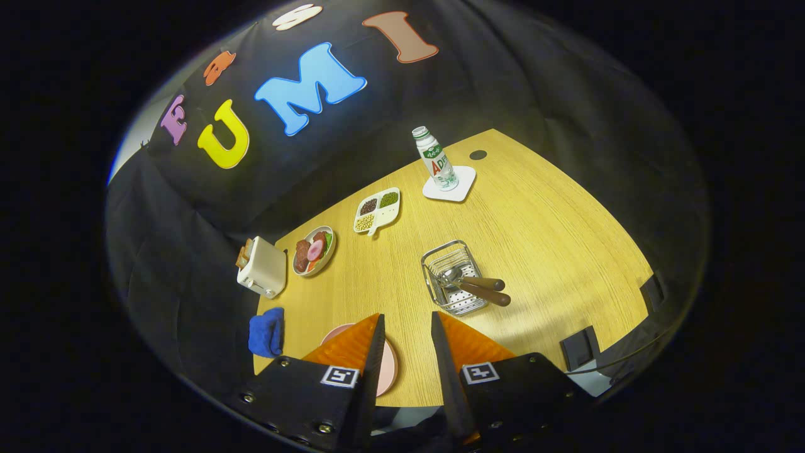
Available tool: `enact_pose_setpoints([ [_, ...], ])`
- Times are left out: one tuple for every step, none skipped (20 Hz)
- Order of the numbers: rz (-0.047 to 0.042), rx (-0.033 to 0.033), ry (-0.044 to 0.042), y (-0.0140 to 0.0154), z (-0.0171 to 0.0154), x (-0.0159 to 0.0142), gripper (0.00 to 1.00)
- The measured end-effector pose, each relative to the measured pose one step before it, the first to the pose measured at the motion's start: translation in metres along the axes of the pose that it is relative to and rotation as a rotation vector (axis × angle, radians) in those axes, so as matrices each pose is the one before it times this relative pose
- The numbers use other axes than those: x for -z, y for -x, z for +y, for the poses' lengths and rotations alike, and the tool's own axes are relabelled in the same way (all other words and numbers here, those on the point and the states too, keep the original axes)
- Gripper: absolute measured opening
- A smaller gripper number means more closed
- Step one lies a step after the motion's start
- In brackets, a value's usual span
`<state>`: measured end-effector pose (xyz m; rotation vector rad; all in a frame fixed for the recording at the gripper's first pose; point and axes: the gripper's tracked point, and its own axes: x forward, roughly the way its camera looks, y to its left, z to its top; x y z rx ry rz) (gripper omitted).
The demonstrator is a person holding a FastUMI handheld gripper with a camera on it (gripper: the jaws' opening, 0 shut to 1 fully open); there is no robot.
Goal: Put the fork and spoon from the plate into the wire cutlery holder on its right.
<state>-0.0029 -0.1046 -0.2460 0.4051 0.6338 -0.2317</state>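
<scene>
The wire cutlery holder (453, 277) stands on the wooden table (553, 233), beyond my right finger. A fork (473, 290) and a spoon (468, 279) lie in it, metal heads inside and brown handles sticking out over its right rim. The pink plate (390, 365) lies under my left finger, mostly hidden by it, and nothing shows on the visible part. My gripper (407, 322) hovers high above the table's near edge, open, with nothing between its orange fingers (355, 343).
A blue cloth (265, 331) lies left of the plate. Farther back are a white toaster (261, 267), a bowl of food (313, 250), a divided dish of beans (377, 211), and a bottle (434, 158) on a white coaster (450, 184).
</scene>
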Motion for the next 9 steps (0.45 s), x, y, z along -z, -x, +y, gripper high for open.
enact_pose_setpoints([
  [-0.01088,0.00224,-0.00824,0.00360,-0.00213,0.00095,0.45],
  [-0.00986,0.00060,-0.00989,0.00412,-0.00127,0.00117,0.45],
  [-0.01156,-0.00306,-0.01093,0.00512,-0.00172,-0.00003,0.45],
  [-0.01344,-0.00324,-0.00829,0.00367,-0.00203,-0.00080,0.45],
  [-0.01312,-0.00355,-0.00720,0.00433,-0.00345,-0.00222,0.45],
  [-0.00854,-0.00605,-0.00683,0.00483,-0.00371,-0.00129,0.45],
  [-0.00794,-0.00671,-0.00494,0.00458,-0.00435,-0.00251,0.45],
  [-0.00867,-0.00593,-0.00244,0.00344,-0.00584,-0.00344,0.45],
  [-0.00909,-0.00445,-0.00031,0.00275,-0.00771,-0.00486,0.45],
])
